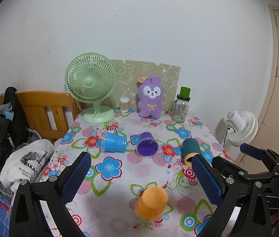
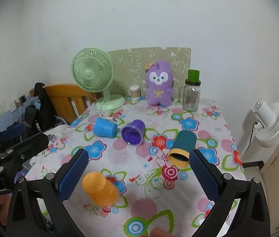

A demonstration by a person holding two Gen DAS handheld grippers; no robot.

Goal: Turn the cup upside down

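- Here, the counter (image 1: 119, 179) wears a flowered cloth, and four cups lie or stand on it; the purple plush rabbit (image 1: 150, 97) at the back edge serves as landmark.
- Left of the rabbit, at the back, stands a green desk fan (image 1: 91, 83), with a small jar of cotton swabs (image 1: 124, 104) between the fan and the rabbit.
- In front of the rabbit and to its left, a blue cup (image 1: 114, 142) lies on its side, mouth pointing left.
- Directly in front of the rabbit, just beside the blue cup, a purple cup (image 1: 146, 146) lies on its side, mouth facing the camera.
- In front of the rabbit and to its right, a teal cup (image 2: 181, 148) with a yellow rim lies on its side, mouth toward the camera.
- Far in front of the rabbit, nearest the cameras, an orange cup (image 1: 151, 202) stands upside down, base up.
- Right of the rabbit, at the back, a glass mug jar (image 1: 180, 108) carries a green cup (image 1: 185, 92) on its lid.
- The left gripper (image 1: 142, 174) hangs above the counter with its jaws spread wide, holding nothing; the orange cup sits below and between them, untouched.
- The right gripper (image 2: 138, 172) is likewise wide apart and empty; its right finger (image 2: 203, 172) is just beside the teal cup's rim in view, though contact cannot be told.
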